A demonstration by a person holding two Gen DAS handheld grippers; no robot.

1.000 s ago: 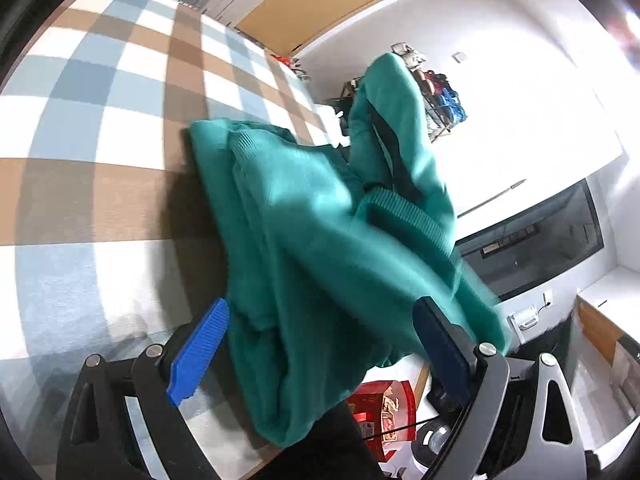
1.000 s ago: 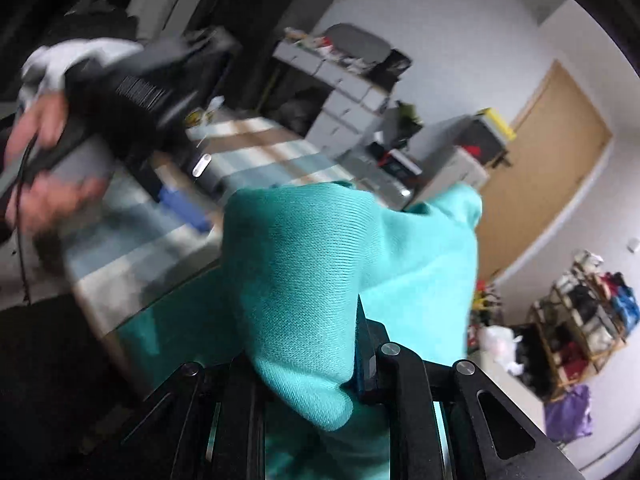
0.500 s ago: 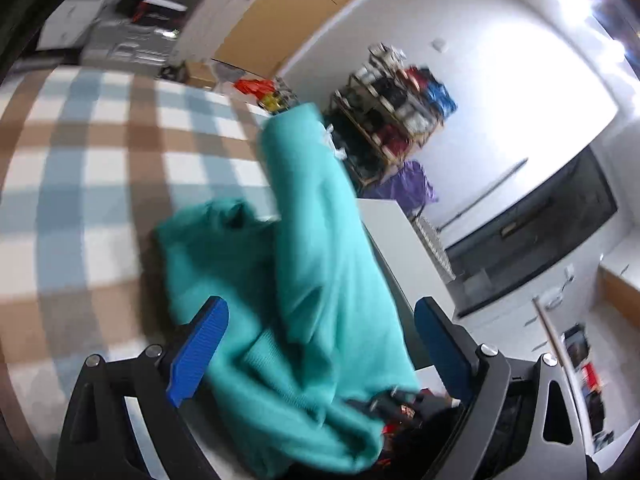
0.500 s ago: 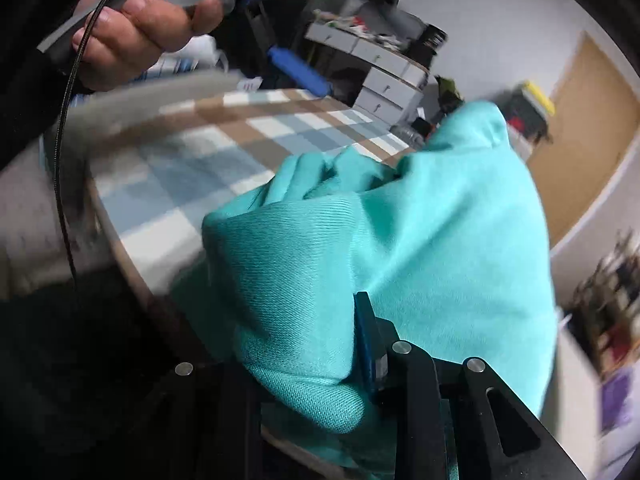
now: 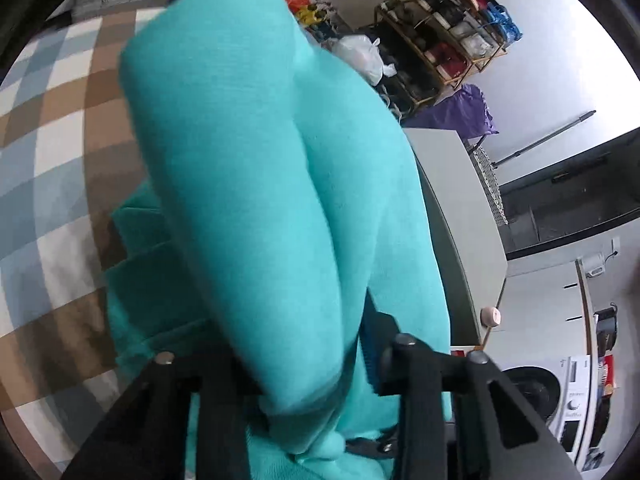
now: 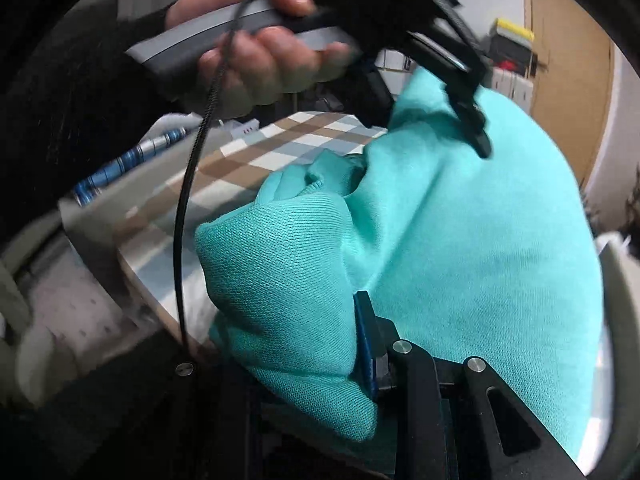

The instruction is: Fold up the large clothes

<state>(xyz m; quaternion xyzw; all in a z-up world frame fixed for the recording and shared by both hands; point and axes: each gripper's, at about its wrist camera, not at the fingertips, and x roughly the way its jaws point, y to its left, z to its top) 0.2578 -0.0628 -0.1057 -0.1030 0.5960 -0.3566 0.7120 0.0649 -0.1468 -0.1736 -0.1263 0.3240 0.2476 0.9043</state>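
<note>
A teal sweatshirt (image 5: 256, 184) is held up over the checked table (image 5: 44, 152), with part of it bunched on the cloth. My left gripper (image 5: 304, 364) is shut on a thick fold of it; the fabric hides the pads. In the right wrist view my right gripper (image 6: 320, 344) is shut on another fold of the sweatshirt (image 6: 460, 240), one blue pad (image 6: 366, 344) showing. The left gripper (image 6: 468, 120) appears there from outside, held by a hand, its fingers pinching the sweatshirt's upper edge.
The table's near edge (image 6: 132, 268) runs below the hanging cloth. A shelf rack (image 5: 448, 36) with shoes, a purple cloth (image 5: 460, 112) and a white cabinet (image 5: 452, 200) stand beyond the table. A washing machine (image 5: 560, 404) is at lower right.
My left gripper was open near the sweatshirt and has now closed on a fold of it. My right gripper has kept its hold; the garment has risen and fills both views.
</note>
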